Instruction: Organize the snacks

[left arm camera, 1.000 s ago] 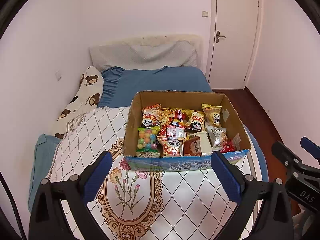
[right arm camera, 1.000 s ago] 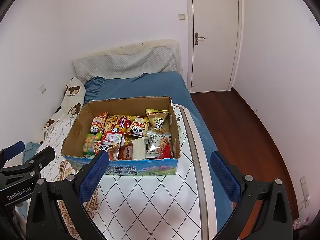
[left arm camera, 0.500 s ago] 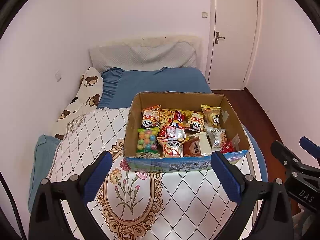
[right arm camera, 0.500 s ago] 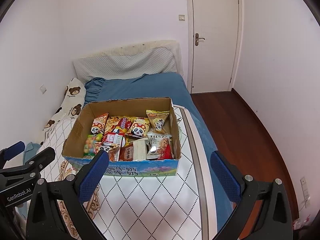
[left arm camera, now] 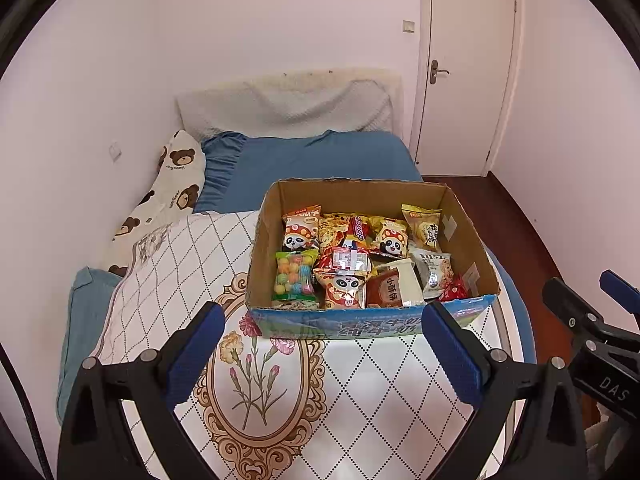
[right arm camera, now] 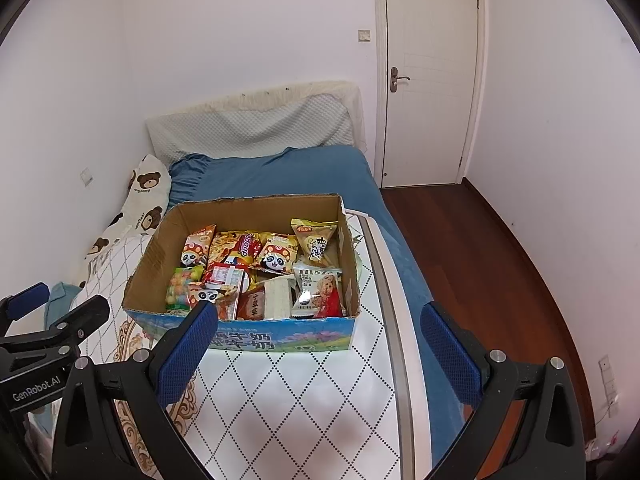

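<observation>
A cardboard box (left arm camera: 360, 326) with a blue printed front stands on a white diamond-patterned table top, filled with several snack packets. Among them are a bag of coloured candy balls (left arm camera: 294, 278), panda packets (left arm camera: 300, 228) and a yellow packet (left arm camera: 424, 226). The box also shows in the right wrist view (right arm camera: 248, 340). My left gripper (left arm camera: 322, 354) is open and empty, in front of the box. My right gripper (right arm camera: 318, 350) is open and empty, in front of the box's right half.
The table top (right arm camera: 304, 412) has a metal edge strip (right arm camera: 400, 360) on the right. Behind is a bed with a blue sheet (left arm camera: 320, 160) and a bear-print pillow (left arm camera: 168, 196). A dark wood floor (right arm camera: 500, 272) and a white door (right arm camera: 428, 80) are at the right.
Both views have drifted slightly, so the box sits a touch lower in frame. The grippers stay open and the snacks have not moved.
</observation>
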{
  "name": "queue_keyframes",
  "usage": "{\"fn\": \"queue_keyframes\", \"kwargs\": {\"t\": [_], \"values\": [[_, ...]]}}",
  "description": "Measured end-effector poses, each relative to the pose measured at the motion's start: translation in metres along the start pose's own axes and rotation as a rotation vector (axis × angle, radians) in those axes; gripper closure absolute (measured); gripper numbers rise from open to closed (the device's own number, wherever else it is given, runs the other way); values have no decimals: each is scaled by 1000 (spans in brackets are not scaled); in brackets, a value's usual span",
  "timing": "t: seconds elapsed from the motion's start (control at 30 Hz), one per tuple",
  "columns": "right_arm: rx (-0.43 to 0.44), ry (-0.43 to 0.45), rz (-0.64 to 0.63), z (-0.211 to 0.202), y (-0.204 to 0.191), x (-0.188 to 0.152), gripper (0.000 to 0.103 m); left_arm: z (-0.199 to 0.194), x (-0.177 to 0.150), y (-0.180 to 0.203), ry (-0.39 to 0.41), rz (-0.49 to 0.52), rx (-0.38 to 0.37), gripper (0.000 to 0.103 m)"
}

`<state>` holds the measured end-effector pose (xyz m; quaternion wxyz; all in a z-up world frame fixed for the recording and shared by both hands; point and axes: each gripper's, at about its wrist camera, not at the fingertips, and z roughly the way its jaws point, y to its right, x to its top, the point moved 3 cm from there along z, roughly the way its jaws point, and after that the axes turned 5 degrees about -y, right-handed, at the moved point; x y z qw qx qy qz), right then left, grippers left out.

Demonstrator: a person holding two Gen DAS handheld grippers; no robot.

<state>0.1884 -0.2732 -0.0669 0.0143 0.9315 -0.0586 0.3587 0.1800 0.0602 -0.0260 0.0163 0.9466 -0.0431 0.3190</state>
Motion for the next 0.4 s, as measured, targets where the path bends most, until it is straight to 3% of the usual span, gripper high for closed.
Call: {"fn": "queue_keyframes", "kwargs": {"t": [0.4], "values": [[5,-1,0,0,-1,0,0,-6,1,-4,25,3,-7,2]]}}
